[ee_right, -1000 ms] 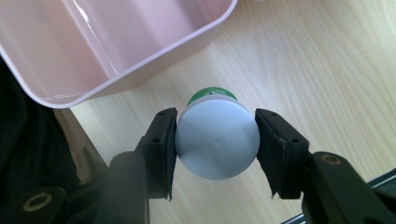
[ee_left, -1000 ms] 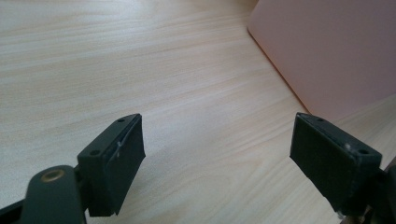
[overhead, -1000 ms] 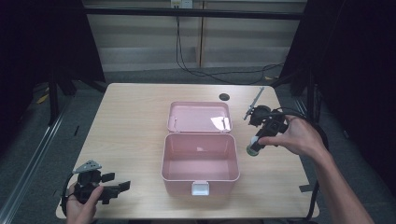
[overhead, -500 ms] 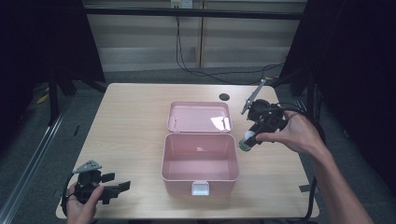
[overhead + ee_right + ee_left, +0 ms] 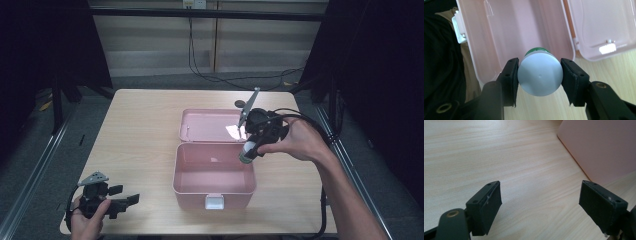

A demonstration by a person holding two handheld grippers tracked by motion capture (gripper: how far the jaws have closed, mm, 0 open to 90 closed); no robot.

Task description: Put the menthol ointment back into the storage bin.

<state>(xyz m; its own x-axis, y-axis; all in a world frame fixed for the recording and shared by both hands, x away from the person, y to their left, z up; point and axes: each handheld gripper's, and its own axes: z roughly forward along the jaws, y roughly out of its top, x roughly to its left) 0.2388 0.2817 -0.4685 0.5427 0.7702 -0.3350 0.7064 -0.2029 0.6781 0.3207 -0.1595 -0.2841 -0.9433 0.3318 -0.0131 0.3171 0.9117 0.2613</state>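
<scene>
A: On the worktop (image 5: 140,130), at its middle, a pink box (image 5: 214,175) is seen open, its lid (image 5: 210,125) laid flat behind the body. A white latch (image 5: 214,202) is noted on the front wall.

B: Right gripper (image 5: 250,145)?

A: Held by the right hand (image 5: 295,142) over the box's right rim, pointed down. A small bottle (image 5: 540,73) is clamped between its jaws. In the right gripper view a grey-white round end faces the camera and a green band is glimpsed behind it; both pads are pressed against its sides.

B: Bottle touching the box?

A: Cannot be told. In the high view its lower end (image 5: 247,152) is seen at the upper right corner of the box opening, above or just inside the rim. The box interior is seen behind it in the right gripper view.

B: Left gripper (image 5: 127,200)?

A: Held low by the left hand (image 5: 87,220) at the near left corner of the worktop, well apart from the box. Its jaws are spread wide, with bare wood between them in the left gripper view (image 5: 540,205). The pink box wall (image 5: 604,147) is seen at the upper right of that view, near the right jaw but not touched.

B: Anything else?

A: A small dark round item (image 5: 240,104) is noted on the worktop behind the lid; it cannot be identified. Cables (image 5: 220,75) are seen on the floor beyond the worktop.
</scene>
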